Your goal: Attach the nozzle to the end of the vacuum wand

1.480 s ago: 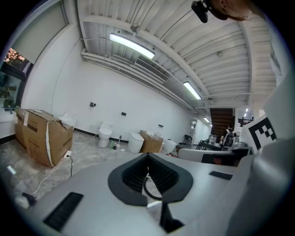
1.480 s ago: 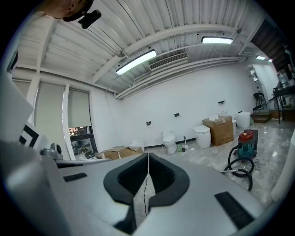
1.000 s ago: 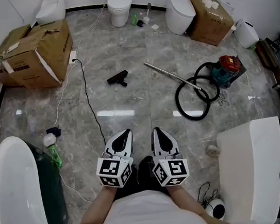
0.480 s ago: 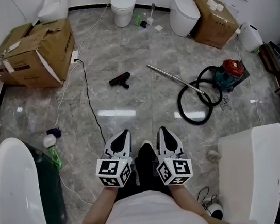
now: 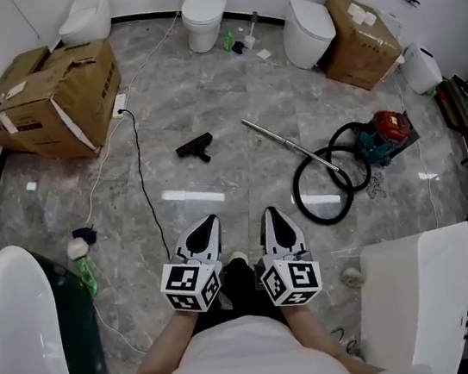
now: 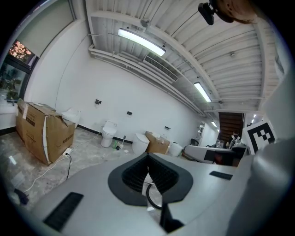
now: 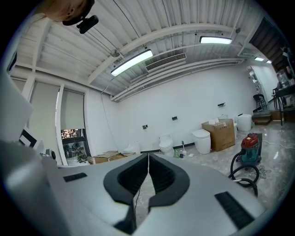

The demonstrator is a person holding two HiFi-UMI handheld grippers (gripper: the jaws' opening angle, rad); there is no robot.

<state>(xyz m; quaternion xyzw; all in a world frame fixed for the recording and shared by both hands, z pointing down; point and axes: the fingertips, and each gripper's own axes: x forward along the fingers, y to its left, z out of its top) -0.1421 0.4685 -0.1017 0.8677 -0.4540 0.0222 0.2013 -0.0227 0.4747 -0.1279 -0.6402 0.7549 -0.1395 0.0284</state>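
Note:
A black vacuum nozzle lies on the marble floor ahead of me. To its right lies the metal wand, its far end joined to a coiled black hose that runs to a red and teal vacuum. My left gripper and right gripper are held side by side low in the head view, both shut and empty, well short of the nozzle. In the right gripper view the vacuum shows at the right; the left gripper view shows the hose loop below its jaws.
A torn cardboard box sits far left, with a black cable trailing from it. Toilets and another box line the back wall. White fixtures stand near left and near right. A green spray bottle lies left.
The view has advanced across the floor: the nozzle, wand and hose have slid down and nearer. Both grippers stay shut, side by side in the same pose.

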